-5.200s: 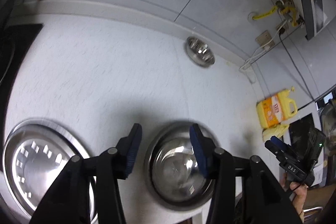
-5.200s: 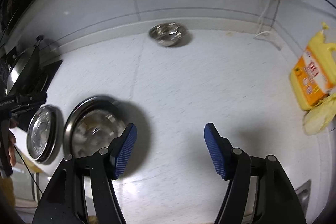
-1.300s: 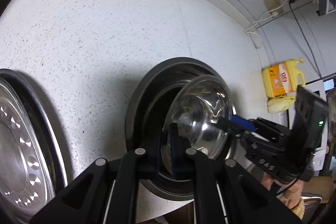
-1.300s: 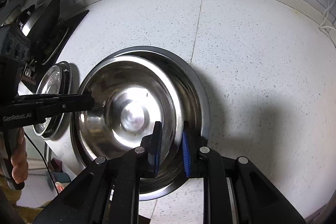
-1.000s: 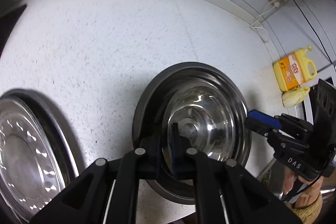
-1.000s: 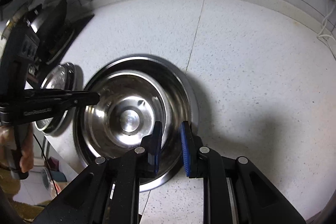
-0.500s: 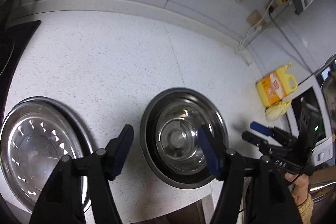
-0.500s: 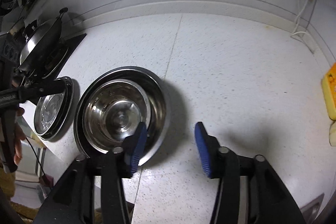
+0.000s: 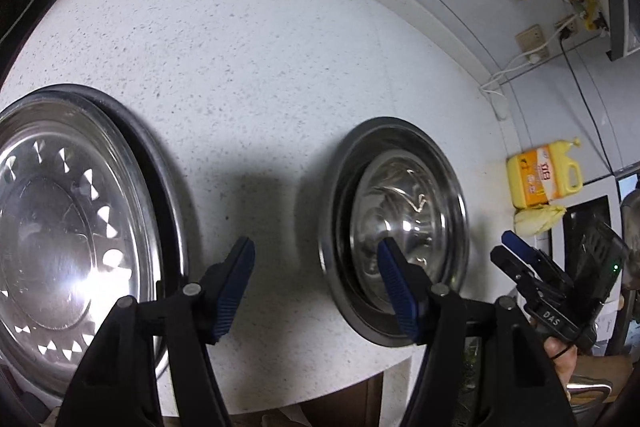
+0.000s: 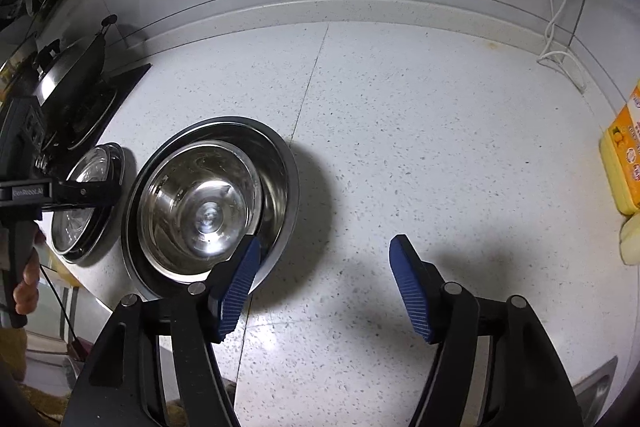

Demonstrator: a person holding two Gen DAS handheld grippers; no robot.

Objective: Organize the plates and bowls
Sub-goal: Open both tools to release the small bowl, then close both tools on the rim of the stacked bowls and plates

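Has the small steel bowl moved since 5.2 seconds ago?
Yes. The small bowl stood far back by the wall; now it sits nested inside the large bowl near the counter's front edge, beside the plates.

Stacked plates [image 9: 68, 227] cut off at the left edge in the left wrist view; yellow detergent jug [image 10: 626, 163] cropped by the right edge in the right wrist view; jug label unreadable, too small; pot on stove [image 10: 68, 75] partly lost in dark far-left corner.

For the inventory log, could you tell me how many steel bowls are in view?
2: a small bowl nested inside a large bowl near the counter's front edge. Others may be hidden beneath. The plates beside them are not counted.
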